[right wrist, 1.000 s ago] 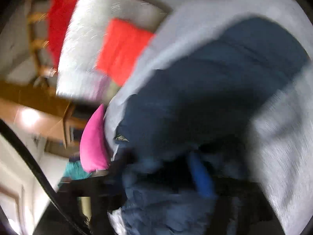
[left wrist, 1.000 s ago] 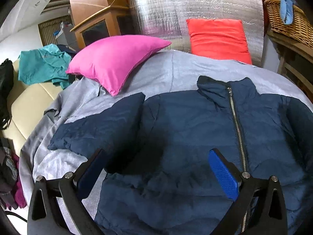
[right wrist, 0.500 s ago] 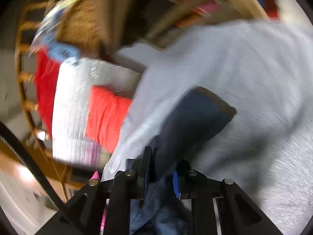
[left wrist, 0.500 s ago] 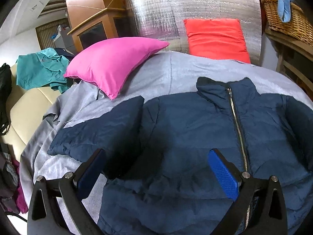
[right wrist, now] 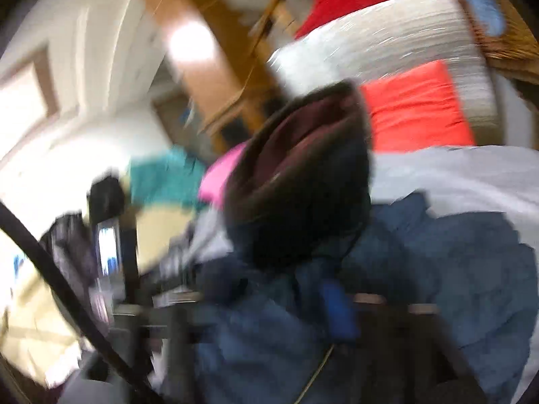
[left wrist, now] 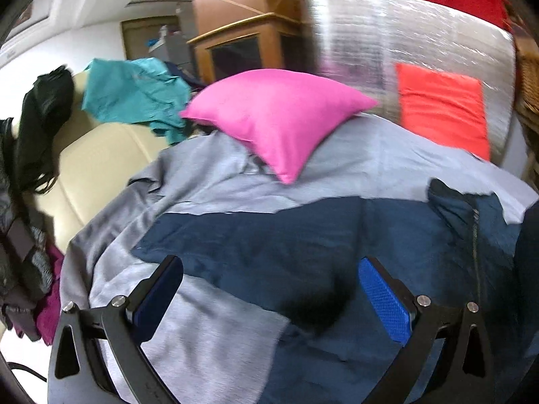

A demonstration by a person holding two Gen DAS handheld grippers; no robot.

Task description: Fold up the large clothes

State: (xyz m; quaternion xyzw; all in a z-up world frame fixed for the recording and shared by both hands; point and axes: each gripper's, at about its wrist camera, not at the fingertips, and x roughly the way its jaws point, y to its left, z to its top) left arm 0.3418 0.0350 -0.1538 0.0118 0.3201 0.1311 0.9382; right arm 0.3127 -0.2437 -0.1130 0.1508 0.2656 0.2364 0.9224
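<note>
Navy zip jacket [left wrist: 337,252] lies spread on the grey bedsheet [left wrist: 370,161], centre-right of frame. Left tongs [left wrist: 269,299] hover wide open, empty, above its sleeve. Right tongs [right wrist: 266,306] blurred, seemingly clamping jacket fabric, cuff lifted, likely folding the sleeve inward.

A dark navy padded jacket [left wrist: 303,245] lies spread front-up across the lower and right part of the left wrist view. One sleeve stretches flat toward the left of the frame, its cuff end at centre left. The zip [left wrist: 475,235] runs down the right side, closed as far as can be seen, with the collar standing at its top, right of centre. In the blurred right wrist view the jacket [right wrist: 454,269] is bunched in the lower half, and a sleeve cuff [right wrist: 303,168] with a dark reddish lining rises at centre frame.
</note>
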